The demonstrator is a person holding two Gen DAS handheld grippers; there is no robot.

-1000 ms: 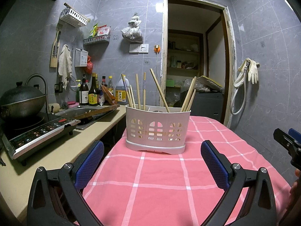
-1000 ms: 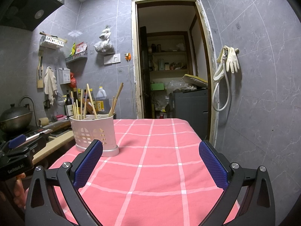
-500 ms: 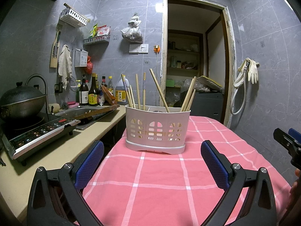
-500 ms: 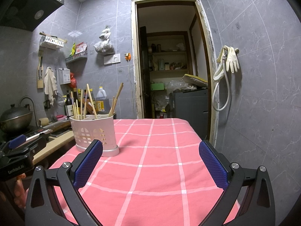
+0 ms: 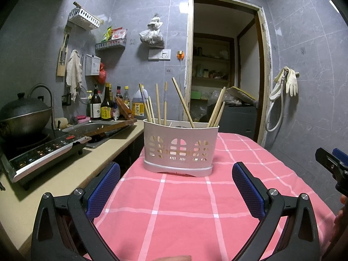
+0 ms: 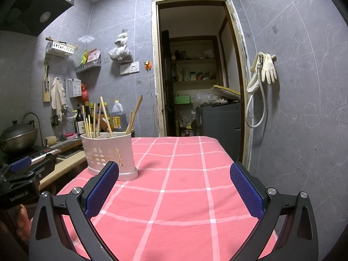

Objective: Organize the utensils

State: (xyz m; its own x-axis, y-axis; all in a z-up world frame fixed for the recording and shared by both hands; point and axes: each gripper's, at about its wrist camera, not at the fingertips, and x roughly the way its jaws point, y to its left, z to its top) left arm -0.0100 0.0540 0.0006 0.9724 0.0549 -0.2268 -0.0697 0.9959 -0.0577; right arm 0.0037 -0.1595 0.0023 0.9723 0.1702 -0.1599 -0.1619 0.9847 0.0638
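The white utensil basket (image 5: 181, 150), holding upright chopsticks (image 5: 183, 102), stands on the pink checked bench (image 5: 174, 206) near its left edge, beside the counter's induction cooker (image 5: 43, 152). Both the left tongs (image 5: 176, 187) and right tongs (image 6: 174, 187) gape wide, empty. Only the right view shows the range hood (image 6: 32, 4).

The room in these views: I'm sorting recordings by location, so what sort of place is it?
Most likely a small home kitchen: a wok on an induction cooker, sauce bottles by a sink, and a chopstick holder on a pink checked tablecloth.
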